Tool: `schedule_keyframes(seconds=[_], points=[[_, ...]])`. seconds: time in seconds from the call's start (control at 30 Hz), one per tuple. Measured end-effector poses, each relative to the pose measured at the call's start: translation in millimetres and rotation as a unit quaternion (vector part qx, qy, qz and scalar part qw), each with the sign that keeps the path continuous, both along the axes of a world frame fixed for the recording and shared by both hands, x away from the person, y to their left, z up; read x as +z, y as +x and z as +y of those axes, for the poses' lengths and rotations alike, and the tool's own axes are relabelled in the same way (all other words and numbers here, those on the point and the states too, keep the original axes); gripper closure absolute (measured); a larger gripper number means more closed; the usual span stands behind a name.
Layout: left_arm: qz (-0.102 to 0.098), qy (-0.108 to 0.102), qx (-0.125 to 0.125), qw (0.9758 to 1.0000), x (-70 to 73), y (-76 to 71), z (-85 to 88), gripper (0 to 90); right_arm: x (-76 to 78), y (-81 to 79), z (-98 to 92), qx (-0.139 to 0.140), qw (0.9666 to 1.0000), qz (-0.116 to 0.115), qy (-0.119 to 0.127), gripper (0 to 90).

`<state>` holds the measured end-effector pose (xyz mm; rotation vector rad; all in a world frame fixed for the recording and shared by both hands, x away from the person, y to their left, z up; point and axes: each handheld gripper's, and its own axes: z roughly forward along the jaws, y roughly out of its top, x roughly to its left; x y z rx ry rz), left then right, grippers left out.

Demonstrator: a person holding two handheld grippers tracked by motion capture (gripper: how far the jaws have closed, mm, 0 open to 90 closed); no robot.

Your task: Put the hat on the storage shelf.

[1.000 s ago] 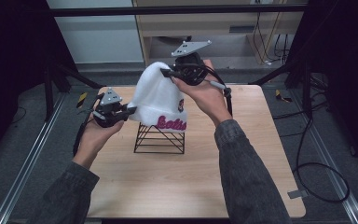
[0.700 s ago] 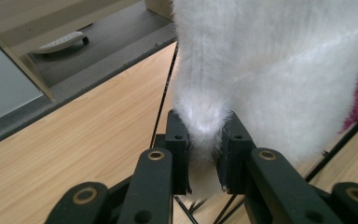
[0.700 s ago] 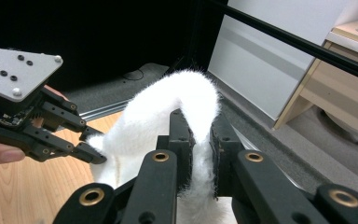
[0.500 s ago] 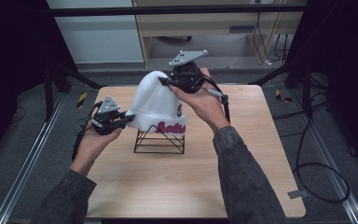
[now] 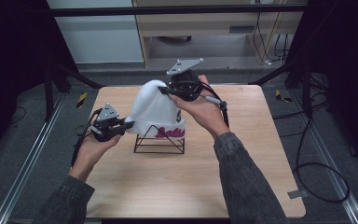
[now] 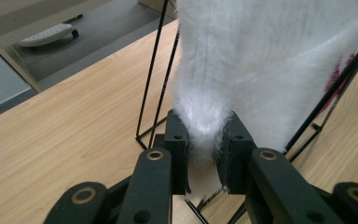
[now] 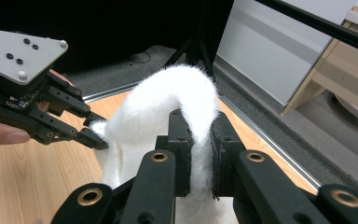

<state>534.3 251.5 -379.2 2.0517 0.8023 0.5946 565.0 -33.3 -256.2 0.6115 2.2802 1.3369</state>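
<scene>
White fuzzy knit beanie (image 5: 154, 109) with pink lettering sits at the middle of the high view, draped over a black wire-frame stand (image 5: 160, 141) on a light wooden table (image 5: 242, 177). The left gripper (image 5: 123, 125), left of centre, has its jaws closed on the hat's lower edge; the right gripper (image 5: 167, 88), above centre, pinches the fabric at the crown. Around the table lies grey floor with metal rails (image 5: 25, 158) along the lower left, black cables (image 5: 317, 163) at the right, a pale cabinet (image 5: 93, 32) at the upper left and a wooden shelf unit (image 5: 205, 23) at top centre.
</scene>
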Motion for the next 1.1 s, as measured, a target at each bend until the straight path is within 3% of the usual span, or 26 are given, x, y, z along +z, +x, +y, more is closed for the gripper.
schedule_keyframes(seconds=[0.57,1.1], points=[[0.016,0.006,-0.007,0.9998,-22.1,-7.5,3.1,75.7,-17.7,-6.8,3.6,0.010,0.9997,0.016,-0.018,80.9],[0.024,0.013,-0.007,0.9996,-30.0,-8.2,4.2,75.6,-27.7,-9.6,5.0,0.013,0.9993,0.025,-0.024,80.8]])
